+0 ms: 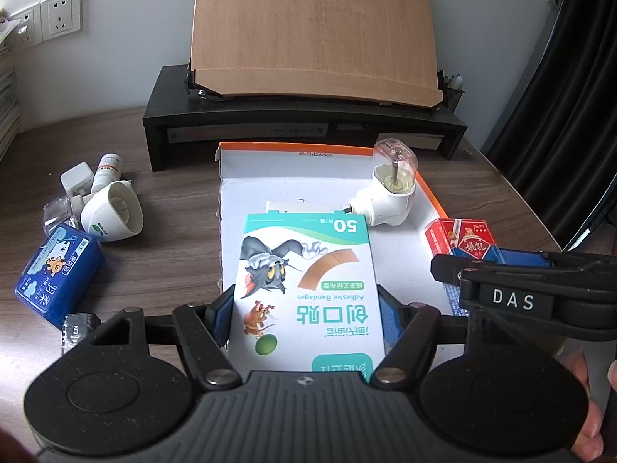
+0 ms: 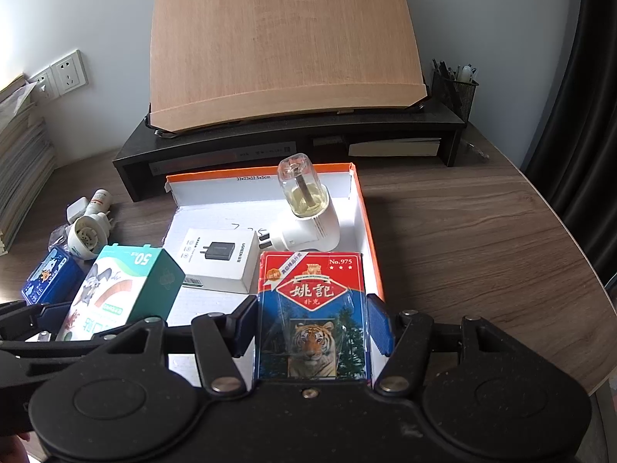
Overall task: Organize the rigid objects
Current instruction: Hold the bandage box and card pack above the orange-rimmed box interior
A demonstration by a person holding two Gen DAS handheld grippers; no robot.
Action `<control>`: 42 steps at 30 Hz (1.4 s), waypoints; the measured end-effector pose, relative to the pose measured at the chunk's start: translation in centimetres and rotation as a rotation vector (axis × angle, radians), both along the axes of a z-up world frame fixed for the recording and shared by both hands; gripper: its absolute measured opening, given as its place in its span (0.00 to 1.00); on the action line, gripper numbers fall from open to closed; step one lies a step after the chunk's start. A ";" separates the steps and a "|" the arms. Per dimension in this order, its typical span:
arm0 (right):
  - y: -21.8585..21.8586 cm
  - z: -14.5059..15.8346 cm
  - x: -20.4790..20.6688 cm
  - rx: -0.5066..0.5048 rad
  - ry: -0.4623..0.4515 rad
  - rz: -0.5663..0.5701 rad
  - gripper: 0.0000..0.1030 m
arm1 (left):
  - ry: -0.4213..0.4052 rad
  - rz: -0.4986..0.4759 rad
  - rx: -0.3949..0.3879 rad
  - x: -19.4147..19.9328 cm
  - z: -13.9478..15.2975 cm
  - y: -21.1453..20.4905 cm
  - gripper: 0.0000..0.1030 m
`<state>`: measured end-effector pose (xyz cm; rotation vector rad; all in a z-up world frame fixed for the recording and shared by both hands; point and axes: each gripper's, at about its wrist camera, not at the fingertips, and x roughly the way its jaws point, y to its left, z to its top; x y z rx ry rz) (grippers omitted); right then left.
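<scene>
Hovering over the shoebox tray (image 2: 358, 200) on the bench (image 2: 482, 231), left hand-held gripper (image 1: 304, 312) clamps the bandage box (image 1: 304, 281) and right hand-held gripper (image 2: 312, 328) the card pack (image 2: 312, 308), probably ready to drop in.

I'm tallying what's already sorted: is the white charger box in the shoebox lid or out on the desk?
In. The white charger box lies flat on the white floor of the orange-edged tray, beside the plug-in mosquito repeller.
</scene>
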<state>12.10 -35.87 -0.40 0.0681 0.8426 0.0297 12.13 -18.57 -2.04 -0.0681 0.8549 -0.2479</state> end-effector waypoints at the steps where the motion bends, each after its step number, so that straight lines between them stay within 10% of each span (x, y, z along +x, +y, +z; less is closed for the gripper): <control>1: 0.0 0.0 0.0 0.000 0.001 0.000 0.69 | 0.000 0.000 0.000 0.0 0.0 0.0 0.69; 42: 0.2 -0.2 1.0 -0.005 0.019 0.013 0.69 | 0.004 -0.004 0.013 0.3 -0.2 -0.3 0.69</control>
